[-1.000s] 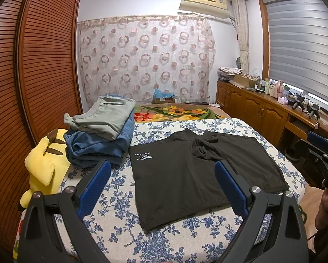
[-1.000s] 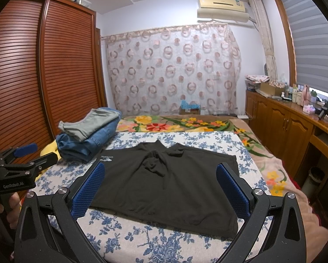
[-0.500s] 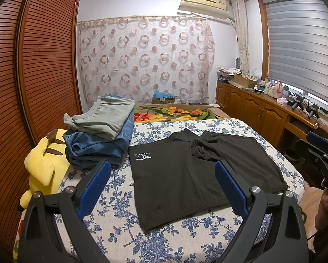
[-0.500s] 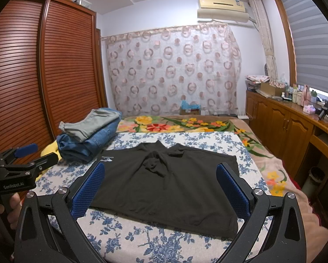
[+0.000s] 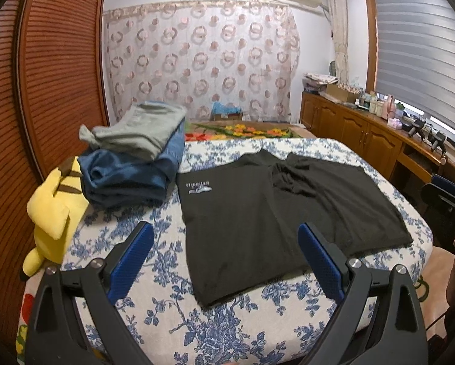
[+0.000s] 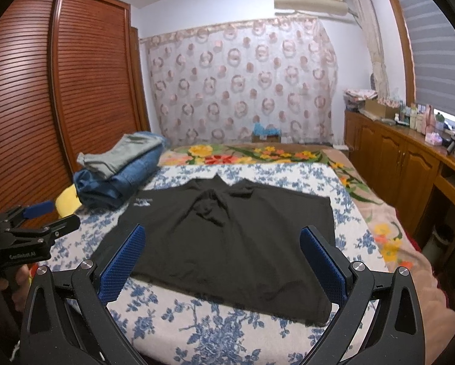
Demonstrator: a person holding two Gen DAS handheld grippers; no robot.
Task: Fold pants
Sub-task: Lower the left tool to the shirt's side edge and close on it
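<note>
black pants (image 5: 276, 213) lie flat, bed (image 5: 154, 304) edge near.

Both tools look alike. The left gripper (image 5: 224, 255) has two matte black angular arms with triangular cut-outs, each ending in a blue finger pad (image 5: 128, 263) with a fine dimpled grid. Silver round screw heads (image 5: 95, 263) sit at the pivots. The right gripper (image 6: 220, 257) matches it. At 9 o'clock in the right view, white lettering (image 6: 22, 255) marks the black body.
</note>
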